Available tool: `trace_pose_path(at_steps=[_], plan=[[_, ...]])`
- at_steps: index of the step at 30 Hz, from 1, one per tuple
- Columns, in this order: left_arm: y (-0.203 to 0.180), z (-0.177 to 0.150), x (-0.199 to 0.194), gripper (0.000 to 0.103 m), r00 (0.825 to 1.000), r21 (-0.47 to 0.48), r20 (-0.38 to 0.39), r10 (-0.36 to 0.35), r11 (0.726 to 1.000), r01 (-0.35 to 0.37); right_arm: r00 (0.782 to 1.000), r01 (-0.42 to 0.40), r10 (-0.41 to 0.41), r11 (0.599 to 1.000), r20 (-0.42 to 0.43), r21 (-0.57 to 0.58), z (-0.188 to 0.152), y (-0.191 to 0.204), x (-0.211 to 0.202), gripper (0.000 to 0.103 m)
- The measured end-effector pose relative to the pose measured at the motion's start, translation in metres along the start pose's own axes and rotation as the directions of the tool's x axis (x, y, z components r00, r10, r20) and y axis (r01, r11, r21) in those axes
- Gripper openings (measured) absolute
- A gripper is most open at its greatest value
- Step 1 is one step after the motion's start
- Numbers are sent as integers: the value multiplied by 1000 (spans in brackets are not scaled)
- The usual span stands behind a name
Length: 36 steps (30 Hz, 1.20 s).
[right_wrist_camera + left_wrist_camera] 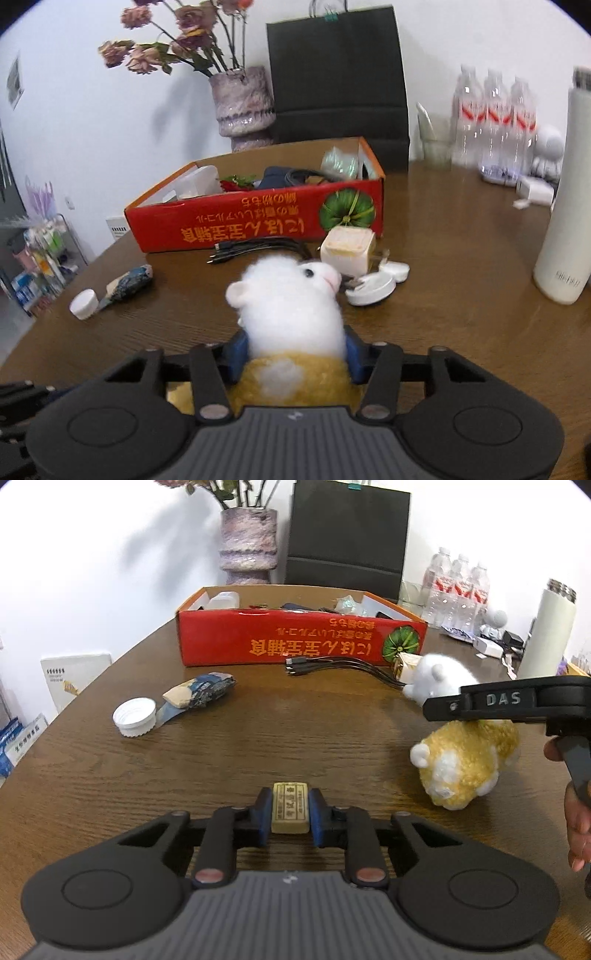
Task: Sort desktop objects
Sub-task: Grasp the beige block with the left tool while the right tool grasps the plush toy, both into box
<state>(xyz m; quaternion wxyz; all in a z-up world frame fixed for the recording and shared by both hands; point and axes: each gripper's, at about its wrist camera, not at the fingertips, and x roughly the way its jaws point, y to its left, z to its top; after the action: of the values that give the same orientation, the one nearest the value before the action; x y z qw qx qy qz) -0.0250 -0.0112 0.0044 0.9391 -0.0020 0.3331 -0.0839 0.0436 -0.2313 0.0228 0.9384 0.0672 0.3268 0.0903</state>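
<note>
My left gripper (290, 814) is shut on a small beige block (290, 812) with printed characters, low over the brown table (258, 746). My right gripper (295, 350) is shut on a white plush animal (291, 306) and holds it above a yellow plush animal (291, 384). In the left wrist view the white plush (439, 679) sits at the right gripper's tip, over the yellow plush (465, 764). A red cardboard box (295, 642) holding several items stands behind; it also shows in the right wrist view (258, 221).
A white bottle cap (135, 716), a blue-and-tan packet (201, 692) and black cables (340, 664) lie before the box. A cream charger (347, 251) and white discs (373, 288) lie nearby. A white flask (569, 206), water bottles (491, 122), a vase (242, 107) and a black bag (336, 81) stand behind.
</note>
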Motion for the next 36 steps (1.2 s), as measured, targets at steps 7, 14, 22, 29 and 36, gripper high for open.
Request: trace_pose_path(at_steps=[7, 14, 22, 29, 36], plan=[[14, 57, -10, 21, 989, -5, 97, -110, 994, 111, 994, -51, 50, 999, 94, 11, 33, 0, -32, 44], [34, 202, 45, 21, 986, -33, 119, -114, 992, 119, 966, 44, -25, 997, 257, -69, 161, -7, 0, 44], [46, 237, 169, 21, 991, -11, -88, 99, 995, -100, 985, 145, -136, 985, 103, -88, 189, -3, 140, 45], [52, 210, 195, 23, 973, 105, -158, 168, 983, -153, 972, 223, -235, 945, -24, -238, 160, 4, 180, 61], [67, 247, 158, 53, 975, 51, -189, 113, 993, -105, 964, 215, -251, 927, -84, -307, 218, 12, 152, 80]])
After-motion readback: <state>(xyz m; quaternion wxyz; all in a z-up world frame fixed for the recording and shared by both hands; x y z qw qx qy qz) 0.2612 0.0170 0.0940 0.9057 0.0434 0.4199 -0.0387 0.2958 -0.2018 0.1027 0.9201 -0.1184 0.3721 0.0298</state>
